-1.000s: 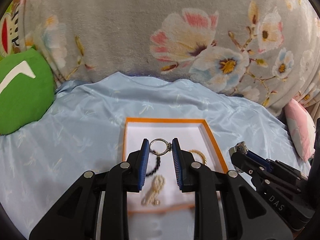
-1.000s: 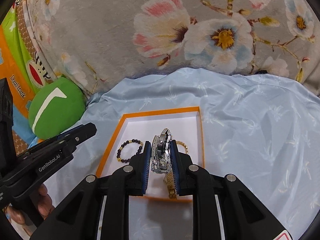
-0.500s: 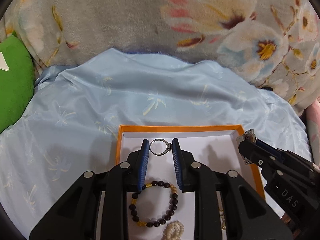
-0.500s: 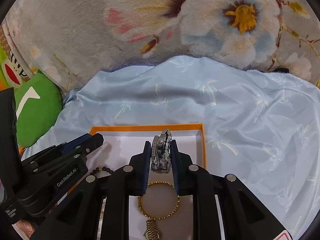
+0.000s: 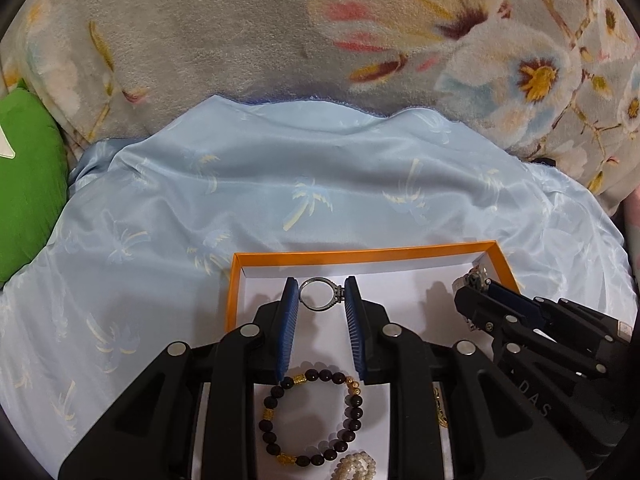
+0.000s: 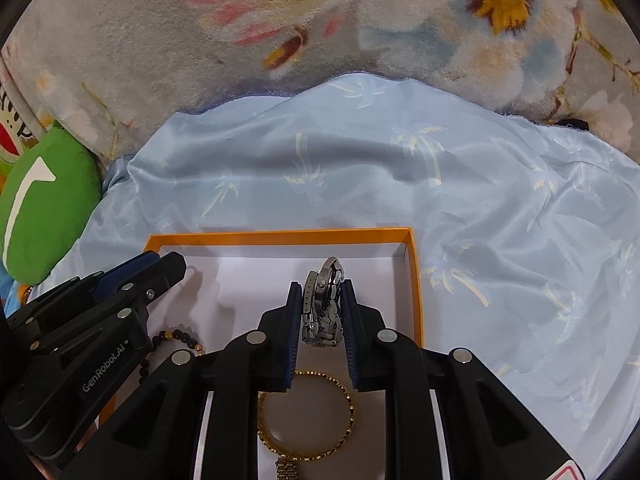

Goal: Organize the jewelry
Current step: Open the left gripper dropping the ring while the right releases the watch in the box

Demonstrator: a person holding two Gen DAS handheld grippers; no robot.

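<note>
My left gripper is shut on a silver ring and holds it over the far part of an orange-rimmed white box. A dark bead bracelet and a pearl piece lie in the box below it. My right gripper is shut on a silver metal watch, over the box's far right part. A gold bangle and a gold chain piece lie under it. Each gripper shows in the other's view, the right and the left.
The box sits on a light blue satin cloth with palm prints. A grey floral blanket rises behind it. A green cushion lies at the left.
Both grippers have moved forward and lower over the box, so the box's far edge is closer. The ring and the watch stay held.
</note>
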